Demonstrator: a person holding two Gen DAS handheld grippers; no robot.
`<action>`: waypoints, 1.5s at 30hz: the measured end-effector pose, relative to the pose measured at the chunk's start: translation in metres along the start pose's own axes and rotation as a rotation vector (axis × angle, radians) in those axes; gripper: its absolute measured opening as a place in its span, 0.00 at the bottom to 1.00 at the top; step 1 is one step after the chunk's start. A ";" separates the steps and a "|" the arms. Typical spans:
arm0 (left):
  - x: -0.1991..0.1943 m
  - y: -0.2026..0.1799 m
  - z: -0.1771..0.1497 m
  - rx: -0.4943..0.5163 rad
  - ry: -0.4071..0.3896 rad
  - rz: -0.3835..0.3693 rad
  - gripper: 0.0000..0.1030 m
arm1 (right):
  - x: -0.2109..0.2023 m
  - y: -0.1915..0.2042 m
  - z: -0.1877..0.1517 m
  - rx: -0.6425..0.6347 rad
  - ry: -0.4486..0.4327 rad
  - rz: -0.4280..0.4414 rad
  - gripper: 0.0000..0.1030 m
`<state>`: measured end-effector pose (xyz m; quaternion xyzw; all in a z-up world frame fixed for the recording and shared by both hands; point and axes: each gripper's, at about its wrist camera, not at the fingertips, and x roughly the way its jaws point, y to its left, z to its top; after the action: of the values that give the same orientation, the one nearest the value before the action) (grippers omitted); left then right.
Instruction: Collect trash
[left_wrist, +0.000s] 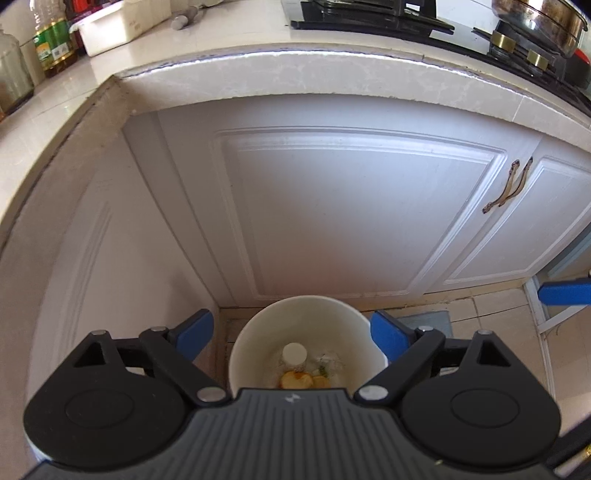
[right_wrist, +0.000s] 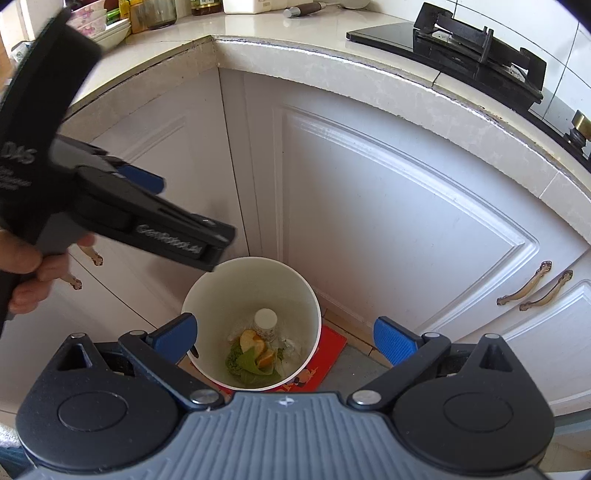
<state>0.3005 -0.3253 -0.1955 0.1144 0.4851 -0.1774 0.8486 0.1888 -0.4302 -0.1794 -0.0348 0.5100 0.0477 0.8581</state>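
Left wrist view: the left gripper (left_wrist: 291, 334) hangs with jaws spread wide and nothing between them, directly above the round white plastic bin (left_wrist: 258, 332). Inside lie a white-capped bottle (left_wrist: 294, 355) and orange peel (left_wrist: 295, 380), so at least some trash looks collected.

Right wrist view: the right gripper (right_wrist: 284, 339) is likewise spread and empty, the bin below. Beyond it, white cabinet doors (right_wrist: 388, 221) and a marble worktop (right_wrist: 332, 62); no further trash is visible there.

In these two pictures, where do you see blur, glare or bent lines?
Left wrist view: the counter edge bows from fisheye distortion, and glare lies on the countertop. Right wrist view: the left gripper is motion-blurred at the side, while the white bin stays sharp.
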 end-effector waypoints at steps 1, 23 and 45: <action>-0.004 0.001 -0.002 -0.002 0.003 0.014 0.89 | 0.001 -0.001 0.001 0.014 0.007 -0.003 1.00; -0.057 0.039 -0.029 -0.154 0.188 0.090 0.94 | -0.014 0.016 0.022 0.298 0.124 -0.110 1.00; -0.069 0.050 -0.032 -0.156 0.174 0.089 0.94 | -0.022 0.027 0.032 0.285 0.105 -0.119 1.00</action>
<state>0.2637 -0.2550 -0.1509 0.0845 0.5636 -0.0909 0.8167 0.2028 -0.4010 -0.1454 0.0546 0.5526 -0.0779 0.8280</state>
